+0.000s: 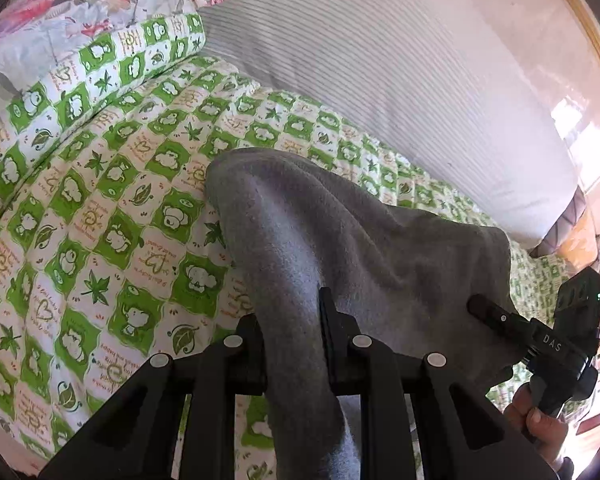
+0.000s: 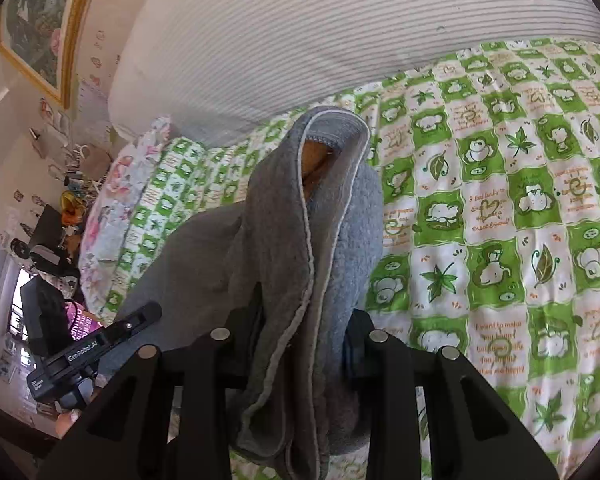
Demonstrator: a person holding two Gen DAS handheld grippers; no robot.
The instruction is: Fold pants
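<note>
At the far left of the left wrist view two pillows are stacked at the head of the bed: a floral one (image 1: 80, 4) on top of a green-checked one (image 1: 112, 68). The green-checked quilt (image 1: 80, 208) covers the mattress, and one long striped bolster (image 1: 380, 60) runs along the wall behind it.

The single pair of grey fleece pants (image 1: 340, 240) hangs lifted above the quilt, gathered between the two grippers. The left tongs (image 1: 292, 340) are pinching a thick fold of the grey cloth, which runs between the fingers and drapes forward. To the right, the right tongs (image 2: 304, 336) pinch a bunched edge with its pale stitched seam and fleecy lining showing; in the left view that gripper appears side-on at the cloth's right edge, with a hand (image 1: 536, 416) on its grip.

The step in hand looks like carrying the held edge across to lay it over the rest. To do it well, I would keep both grips level and equally taut so the cloth comes down flat, lower it onto a bare stretch of quilt, and let go only once the edges line up. The right bunch is thick, so it may want smoothing.

One framed picture (image 2: 40, 20) hangs on the wall.
</note>
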